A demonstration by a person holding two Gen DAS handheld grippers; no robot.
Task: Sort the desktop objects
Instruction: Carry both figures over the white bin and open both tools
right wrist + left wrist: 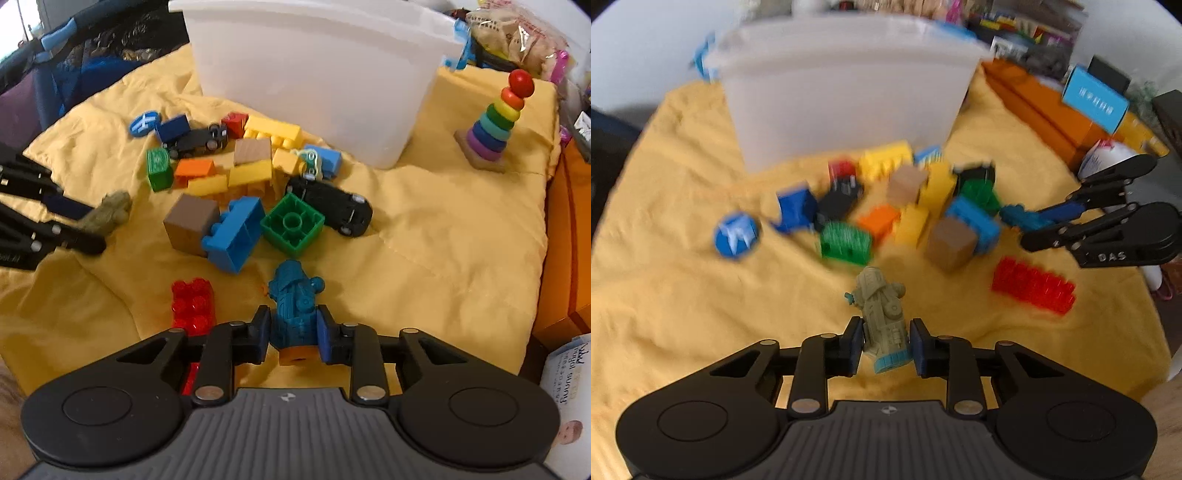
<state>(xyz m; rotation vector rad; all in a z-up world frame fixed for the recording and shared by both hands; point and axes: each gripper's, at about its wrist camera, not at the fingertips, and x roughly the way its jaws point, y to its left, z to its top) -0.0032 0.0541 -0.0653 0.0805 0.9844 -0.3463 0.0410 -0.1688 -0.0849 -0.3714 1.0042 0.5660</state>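
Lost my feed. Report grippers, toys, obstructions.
Left gripper shut on olive figure. Right gripper shut on teal figure. White bin behind the block pile; nothing blocking.

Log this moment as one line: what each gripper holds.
left gripper: shut on olive-green toy figure | right gripper: shut on teal-blue toy figure | translucent white plastic bin: behind brick pile

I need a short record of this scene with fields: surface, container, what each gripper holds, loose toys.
surface: yellow cloth
container: white plastic bin, upright behind the toys
left gripper: shut on olive-green figure
right gripper: shut on teal figure
loose toys: red brick, green brick, black car, ring stacker
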